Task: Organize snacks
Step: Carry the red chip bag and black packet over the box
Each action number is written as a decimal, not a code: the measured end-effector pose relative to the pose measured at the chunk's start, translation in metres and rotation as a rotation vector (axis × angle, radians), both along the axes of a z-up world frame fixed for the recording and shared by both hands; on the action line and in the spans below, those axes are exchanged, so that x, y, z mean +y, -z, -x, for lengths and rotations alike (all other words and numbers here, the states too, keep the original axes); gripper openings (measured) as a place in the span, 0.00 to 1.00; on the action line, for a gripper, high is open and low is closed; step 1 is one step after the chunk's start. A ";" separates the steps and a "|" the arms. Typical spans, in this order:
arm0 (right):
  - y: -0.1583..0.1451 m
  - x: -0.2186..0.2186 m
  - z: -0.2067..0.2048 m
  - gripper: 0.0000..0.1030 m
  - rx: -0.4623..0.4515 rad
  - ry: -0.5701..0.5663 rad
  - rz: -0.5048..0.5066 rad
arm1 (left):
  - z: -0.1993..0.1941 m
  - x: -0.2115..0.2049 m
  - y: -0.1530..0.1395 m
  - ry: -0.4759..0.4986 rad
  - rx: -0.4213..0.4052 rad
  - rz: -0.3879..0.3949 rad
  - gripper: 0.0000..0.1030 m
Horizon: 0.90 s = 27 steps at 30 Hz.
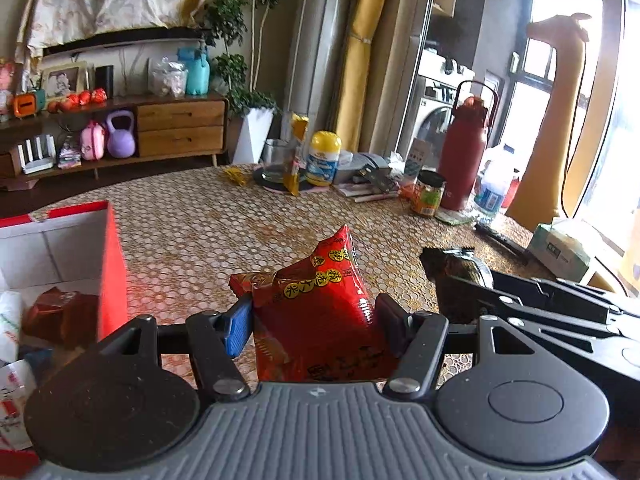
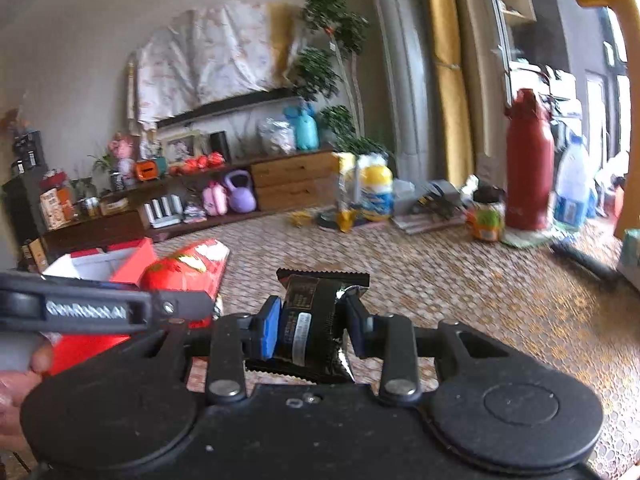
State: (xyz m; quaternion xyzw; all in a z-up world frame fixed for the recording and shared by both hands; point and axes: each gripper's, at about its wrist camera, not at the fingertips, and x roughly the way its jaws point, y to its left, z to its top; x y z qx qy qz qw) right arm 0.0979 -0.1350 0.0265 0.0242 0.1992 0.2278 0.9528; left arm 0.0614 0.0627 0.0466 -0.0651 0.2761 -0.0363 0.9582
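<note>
My left gripper is shut on a red snack bag with yellow print, held above the table. A red box with a white inside stands to its left and holds several snack packets. My right gripper is shut on a black snack packet with a serrated edge, held above the table. In the left wrist view the right gripper and the black packet sit just to the right. In the right wrist view the red bag and red box lie to the left.
The table has a gold patterned cloth. At its far side stand a yellow-capped tub, a glass, a jar, a red flask, a plastic bottle and a tissue box. A wooden sideboard is behind.
</note>
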 end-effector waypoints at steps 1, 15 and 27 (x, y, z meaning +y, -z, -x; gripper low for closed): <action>-0.003 0.004 0.002 0.33 -0.009 -0.011 0.001 | 0.005 0.003 -0.002 -0.006 -0.008 -0.001 0.62; -0.038 0.079 0.024 0.33 -0.107 -0.204 0.015 | 0.056 0.080 -0.028 -0.164 -0.091 -0.070 0.62; -0.040 0.185 0.015 0.33 -0.095 -0.407 0.064 | 0.069 0.171 -0.009 -0.333 -0.019 -0.096 0.62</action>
